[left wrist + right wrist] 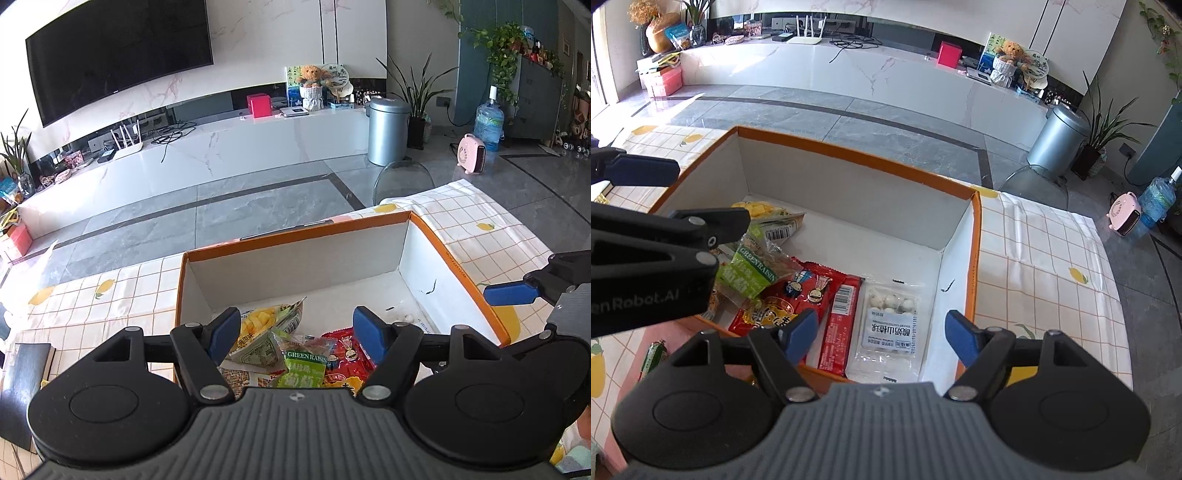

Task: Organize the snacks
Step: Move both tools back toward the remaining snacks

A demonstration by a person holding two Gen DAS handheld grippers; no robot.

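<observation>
An orange-rimmed white box (447, 254) (857, 155) stands on the checked tablecloth. Inside lie a green raisin packet (304, 363) (753, 267), a yellow snack bag (258, 323) (768, 214), a red cartoon packet (345, 354) (798, 295), a red bar (840, 328) and a clear pack of white balls (890, 325). My left gripper (295, 336) is open and empty above the packets at the box's near left. My right gripper (881, 336) is open and empty over the bar and ball pack. The left gripper shows in the right wrist view (646, 236).
A green wrapped snack (653, 356) lies on the cloth outside the box, near left. A black notebook (26, 373) lies left of the box. A glass chair back (402, 181) stands beyond the table. The floor, TV cabinet and bin lie farther off.
</observation>
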